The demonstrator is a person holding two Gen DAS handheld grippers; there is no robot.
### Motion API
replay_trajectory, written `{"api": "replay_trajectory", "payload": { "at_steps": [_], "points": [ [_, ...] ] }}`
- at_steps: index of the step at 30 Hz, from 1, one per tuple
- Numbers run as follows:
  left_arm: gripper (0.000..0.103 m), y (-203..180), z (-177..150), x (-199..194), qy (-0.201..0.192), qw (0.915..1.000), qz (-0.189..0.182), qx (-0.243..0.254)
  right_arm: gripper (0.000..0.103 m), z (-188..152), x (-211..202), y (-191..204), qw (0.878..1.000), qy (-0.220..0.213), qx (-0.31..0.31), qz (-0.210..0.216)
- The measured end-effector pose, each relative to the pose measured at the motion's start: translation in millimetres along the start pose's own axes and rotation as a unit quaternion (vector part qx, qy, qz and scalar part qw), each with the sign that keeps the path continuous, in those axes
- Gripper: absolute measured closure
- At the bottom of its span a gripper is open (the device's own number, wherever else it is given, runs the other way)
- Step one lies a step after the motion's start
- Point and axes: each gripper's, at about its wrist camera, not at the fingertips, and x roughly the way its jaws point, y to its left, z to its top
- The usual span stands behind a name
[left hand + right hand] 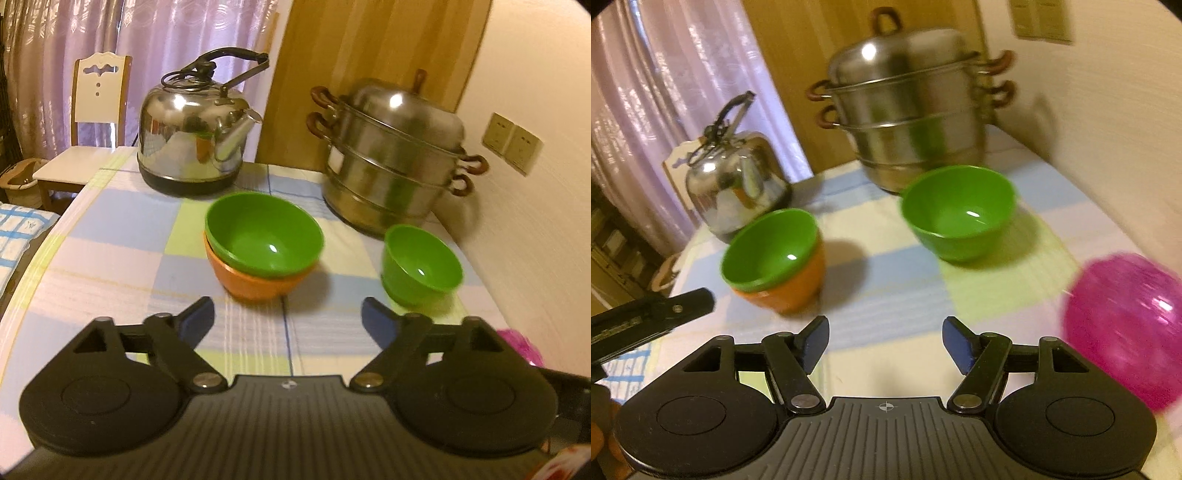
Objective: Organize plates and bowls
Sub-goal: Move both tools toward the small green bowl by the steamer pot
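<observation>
A green bowl (264,234) sits nested in an orange bowl (255,282) at the middle of the checked tablecloth. A second, separate green bowl (421,262) stands to its right, near the steamer pot. My left gripper (288,319) is open and empty, hovering short of the stacked pair. In the right wrist view the stacked green bowl (772,251) on the orange bowl (790,291) lies left of centre and the lone green bowl (960,212) is ahead. My right gripper (884,341) is open with nothing between its fingers.
A steel kettle (192,136) and a stacked steel steamer pot (395,155) stand at the table's back. A pink ball-like object (1123,328) lies at the right. The wall runs along the right edge. A white chair (88,122) stands beyond the left corner.
</observation>
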Motion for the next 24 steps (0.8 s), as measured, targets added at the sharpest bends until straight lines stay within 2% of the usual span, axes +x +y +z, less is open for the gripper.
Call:
{"api": "replay_trajectory", "payload": {
  "at_steps": [6,12,24],
  "points": [
    [0.013,-19,-28,-39,0.012,0.9998,-0.009,-0.014,0.033,-19,-48,-22,1.000,0.010,0.015,-0.017],
    [0.012,-38,-46,-68,0.018,0.9996,-0.021,-0.007,0.032,-37,-87,-35,1.000,0.013,0.019,-0.019],
    [0.012,-66,-47,-82,0.018,0.9990,-0.037,0.016,0.032,-43,-120,-58,0.999,0.005,0.038,-0.025]
  ]
}}
